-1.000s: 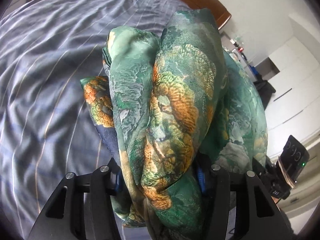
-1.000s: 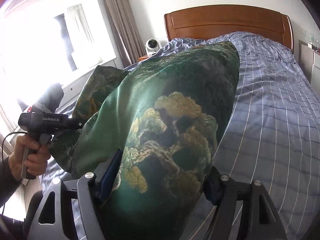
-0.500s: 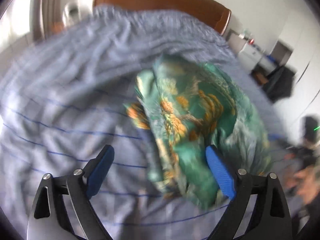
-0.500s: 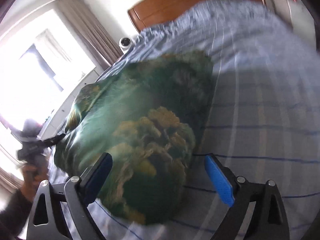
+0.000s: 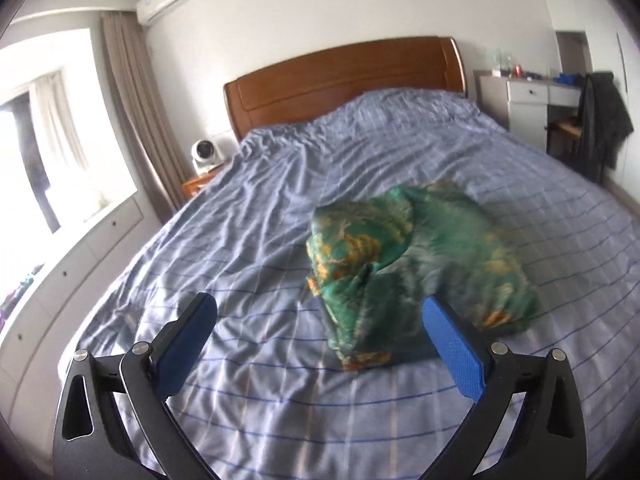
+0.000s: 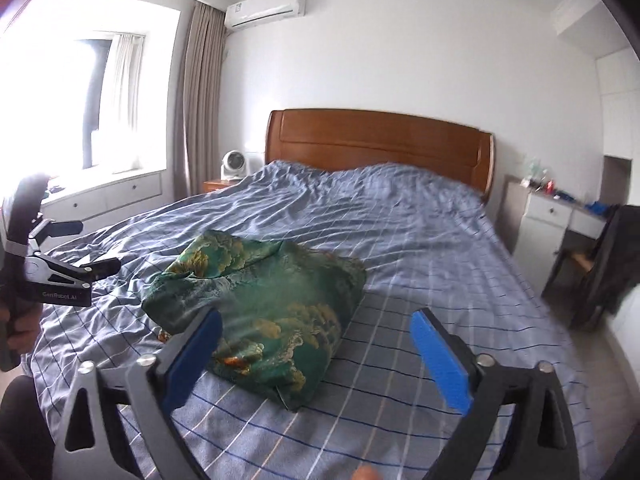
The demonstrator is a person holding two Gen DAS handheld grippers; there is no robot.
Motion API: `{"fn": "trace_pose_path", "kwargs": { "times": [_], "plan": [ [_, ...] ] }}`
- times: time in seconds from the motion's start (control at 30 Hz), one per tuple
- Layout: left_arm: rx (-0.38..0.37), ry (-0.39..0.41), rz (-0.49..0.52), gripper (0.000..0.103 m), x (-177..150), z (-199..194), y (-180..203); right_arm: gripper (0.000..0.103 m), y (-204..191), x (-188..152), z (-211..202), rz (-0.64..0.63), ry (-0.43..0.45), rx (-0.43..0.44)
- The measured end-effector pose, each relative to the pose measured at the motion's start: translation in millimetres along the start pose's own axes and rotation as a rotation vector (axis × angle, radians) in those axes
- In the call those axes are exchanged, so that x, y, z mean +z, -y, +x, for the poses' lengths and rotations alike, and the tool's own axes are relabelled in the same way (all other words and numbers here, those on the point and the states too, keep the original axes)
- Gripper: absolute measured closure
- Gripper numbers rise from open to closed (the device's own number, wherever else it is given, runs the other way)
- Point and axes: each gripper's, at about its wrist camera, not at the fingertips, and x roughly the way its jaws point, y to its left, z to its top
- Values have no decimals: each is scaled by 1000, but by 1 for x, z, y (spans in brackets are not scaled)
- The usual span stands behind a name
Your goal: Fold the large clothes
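Observation:
A green silky garment with orange and gold print (image 5: 412, 264) lies in a loosely folded bundle on the blue checked bed (image 5: 260, 208). It also shows in the right wrist view (image 6: 264, 300). My left gripper (image 5: 320, 336) is open and empty, drawn back from the bundle, which lies ahead to its right. My right gripper (image 6: 316, 348) is open and empty, with the bundle just beyond its left finger (image 6: 196, 348). The left gripper also shows at the left edge of the right wrist view (image 6: 72, 268).
The bed has a wooden headboard (image 5: 344, 80). A small white fan (image 5: 206, 154) stands on a nightstand at the left. A white desk (image 5: 532, 100) and a chair with a dark jacket (image 5: 602, 120) stand at the right. A window bench with drawers (image 5: 80, 248) runs along the left.
Both grippers let go of the garment and pulled back and up. The garment dropped onto the bed as a bundle.

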Motion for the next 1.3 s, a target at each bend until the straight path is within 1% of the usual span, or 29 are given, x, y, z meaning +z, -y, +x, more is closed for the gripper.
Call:
{"fn": "trace_pose_path", "kwargs": {
  "times": [0.1,0.17,0.3,0.37,0.47,0.53,0.6,0.67,0.73,0.83,0.93,1.07,1.3],
  "plan": [
    [1,5,-17,0,1,-20,8,1,-4,0,-11,-2,-22,0],
    [0,1,-29,0,-1,-30,10,1,-9,-5,-16,-9,-62,-6],
    [4,-2,-41,0,-2,-44,18,1,-18,-15,-29,-19,-101,-21],
    [6,-30,-34,0,-5,-45,22,1,-20,-18,-35,-11,-109,-24],
    [-35,-70,-42,0,-12,-43,27,1,-25,-21,-43,1,-133,-38],
    [-42,-99,-60,1,-19,-44,29,1,-30,-23,-45,-3,-164,-74],
    [-52,-109,-66,0,-26,-49,31,1,-33,-26,-46,6,-205,-107],
    [-76,-116,-70,0,-33,-57,32,1,-35,-30,-51,27,-229,-107],
    [-84,-122,-64,0,-39,-63,35,1,-38,-32,-57,41,-239,-112],
    [-77,-125,-55,0,-44,-70,40,1,-40,-34,-63,46,-247,-130],
    [-89,-139,-60,0,-46,-72,42,1,-42,-37,-67,45,-255,-138],
    [-83,-142,-61,0,-48,-73,45,1,-44,-40,-67,35,-264,-146],
    [-95,-159,-69,0,-51,-71,48,1,-49,-41,-67,29,-272,-151]
  ]
}}
